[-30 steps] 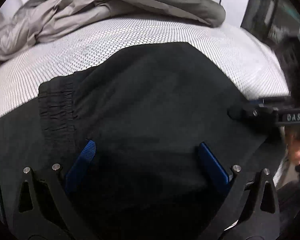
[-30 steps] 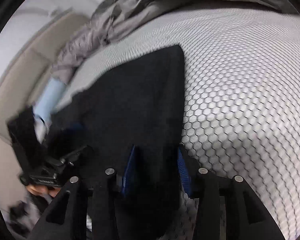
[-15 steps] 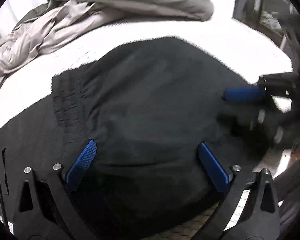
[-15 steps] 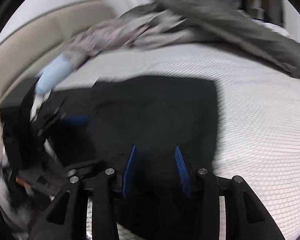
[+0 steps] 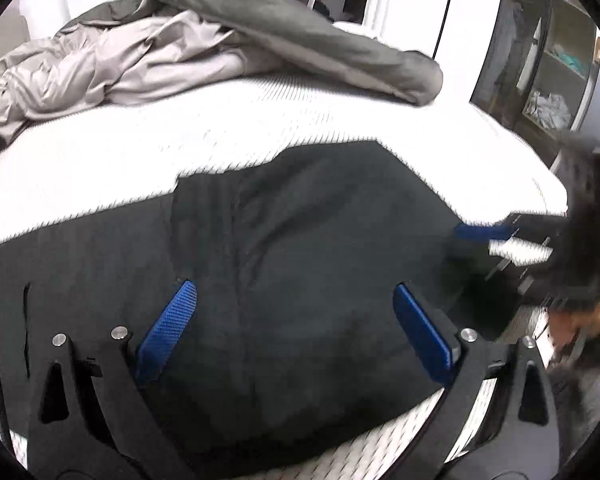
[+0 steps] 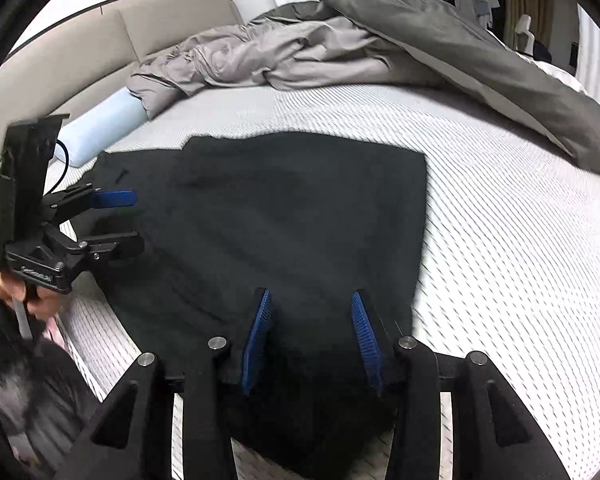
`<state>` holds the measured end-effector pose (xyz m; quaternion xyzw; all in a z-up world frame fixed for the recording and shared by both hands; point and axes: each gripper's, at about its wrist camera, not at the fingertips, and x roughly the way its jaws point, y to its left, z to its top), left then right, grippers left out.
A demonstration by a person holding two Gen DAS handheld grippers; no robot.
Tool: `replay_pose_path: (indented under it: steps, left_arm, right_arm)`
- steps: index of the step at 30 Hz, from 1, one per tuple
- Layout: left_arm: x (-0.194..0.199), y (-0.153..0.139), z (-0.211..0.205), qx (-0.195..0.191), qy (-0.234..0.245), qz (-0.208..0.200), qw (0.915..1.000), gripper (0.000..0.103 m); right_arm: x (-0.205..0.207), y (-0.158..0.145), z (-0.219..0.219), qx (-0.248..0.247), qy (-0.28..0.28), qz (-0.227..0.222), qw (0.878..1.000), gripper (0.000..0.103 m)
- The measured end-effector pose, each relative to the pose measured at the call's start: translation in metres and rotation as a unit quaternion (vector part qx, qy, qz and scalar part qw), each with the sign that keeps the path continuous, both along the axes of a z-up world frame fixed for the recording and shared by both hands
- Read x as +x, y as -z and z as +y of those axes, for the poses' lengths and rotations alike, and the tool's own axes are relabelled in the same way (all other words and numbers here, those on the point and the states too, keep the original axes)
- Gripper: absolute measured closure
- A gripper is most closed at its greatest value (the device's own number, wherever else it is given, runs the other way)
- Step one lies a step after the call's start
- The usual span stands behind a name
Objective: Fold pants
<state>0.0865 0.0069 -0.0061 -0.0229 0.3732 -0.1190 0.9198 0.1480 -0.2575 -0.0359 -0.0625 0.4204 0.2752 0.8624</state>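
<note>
Black pants (image 5: 300, 264) lie folded flat on the white mattress (image 5: 228, 136); they also show in the right wrist view (image 6: 292, 216). My left gripper (image 5: 296, 316) hovers over the pants near the front edge, jaws wide open and empty; it shows at the left in the right wrist view (image 6: 116, 220). My right gripper (image 6: 310, 332) is over the pants' near edge, jaws apart with nothing held; in the left wrist view it shows blurred at the right (image 5: 488, 236).
A crumpled grey duvet (image 6: 360, 40) lies along the far side of the bed. A light blue pillow (image 6: 100, 124) rests by the beige headboard (image 6: 100, 36). Shelving (image 5: 552, 60) stands beyond the bed's right edge.
Both grippers have pulled back and lifted away from the pants. The right gripper's jaws opened wider. The pants stayed flat on the mattress.
</note>
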Motion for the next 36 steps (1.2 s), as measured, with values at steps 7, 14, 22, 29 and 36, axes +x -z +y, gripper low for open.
replay_pose_path:
  steps: [7, 14, 22, 29, 36]
  left_arm:
    - [0.049, 0.034, -0.013, 0.052, 0.007, 0.063, 0.9966, 0.06]
    - [0.035, 0.023, 0.004, 0.024, 0.01, 0.057, 0.998, 0.063]
    - [0.071, -0.007, -0.013, 0.035, 0.0, 0.045, 0.9984, 0.063]
    - [0.095, 0.024, 0.021, 0.0, -0.006, 0.076, 0.9971, 0.078]
    - [0.085, 0.014, 0.021, 0.004, -0.015, 0.059, 0.9982, 0.077]
  right_arm:
    - [0.032, 0.03, 0.041, -0.067, -0.013, 0.026, 0.997, 0.059]
    - [0.027, 0.018, -0.003, -0.084, 0.036, 0.012, 0.996, 0.059]
    - [0.047, -0.003, 0.042, -0.022, 0.002, 0.023, 1.0, 0.059]
    - [0.077, 0.026, 0.037, -0.038, 0.018, 0.07, 0.997, 0.059]
    - [0.065, 0.016, 0.012, -0.083, 0.078, 0.029, 0.993, 0.059]
